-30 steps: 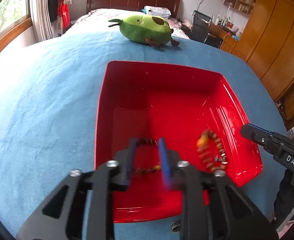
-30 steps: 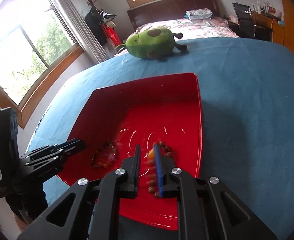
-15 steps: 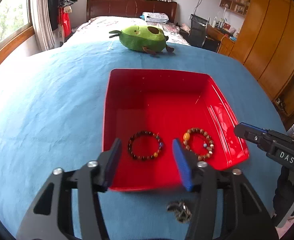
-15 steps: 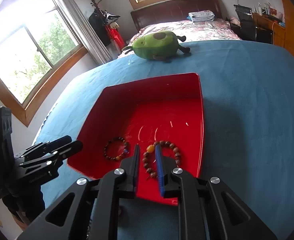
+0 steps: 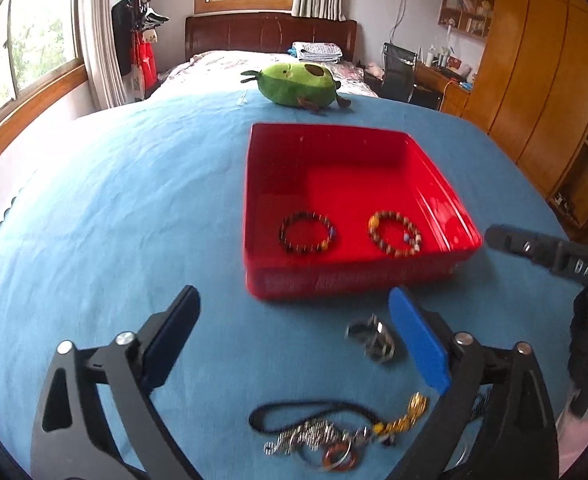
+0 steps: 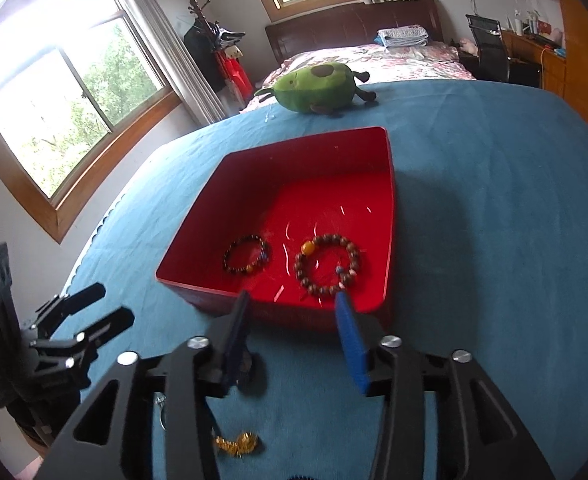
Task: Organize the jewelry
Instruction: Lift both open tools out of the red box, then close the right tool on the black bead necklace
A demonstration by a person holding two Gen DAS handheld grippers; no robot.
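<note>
Daylight from the windows (image 6: 74,92) fills the room, the panes blown out white in the right wrist view. Strong fisheye bending curves the blue cloth (image 5: 114,208); corners go black. The nearest jewelry pile (image 5: 333,436) is motion-blurred, and glare streaks the red tray (image 6: 198,248).

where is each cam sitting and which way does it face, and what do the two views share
Left wrist: on the left gripper, tilted down across the blue cloth at the red tray; its open fingers and the right gripper's tip at the right edge show.
Right wrist: on the right gripper, tilted down at the tray from its right; its open fingers and the left gripper at lower left show.
Shared: tray, dark bracelet, brown bracelet, avocado plush.
</note>
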